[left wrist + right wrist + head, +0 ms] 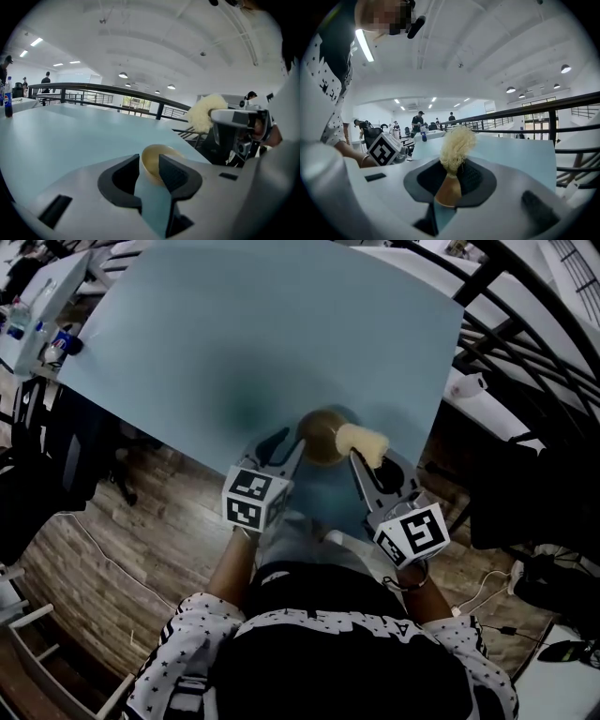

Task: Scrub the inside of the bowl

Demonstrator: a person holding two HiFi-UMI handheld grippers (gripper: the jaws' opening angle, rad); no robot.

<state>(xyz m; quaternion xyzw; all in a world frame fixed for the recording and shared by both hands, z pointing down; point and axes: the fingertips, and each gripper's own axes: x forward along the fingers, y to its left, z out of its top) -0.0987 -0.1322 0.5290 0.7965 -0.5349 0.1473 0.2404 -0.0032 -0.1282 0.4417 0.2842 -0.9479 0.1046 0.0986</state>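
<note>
Bowl [321, 432] sits on bench [234, 315], close to near edge, right of mid. Left tool [281, 448]: jaws apart, bowl's near rim at the tips, no firm pinch that I can see. Right tool [367, 470] clenched on brush [361, 442] handle, bristles fwd, held above bowl's right rim, not inside yet. Step in hand, IMO: get bristles in. To do it well: close left on the rim first so bowl can't skate or tip under scrub force. Tilt brush down so bristle tips, not the wooden handle, meet the inner wall. Circle bottom, then walls. Light pressure, since bench edge is close.
</note>
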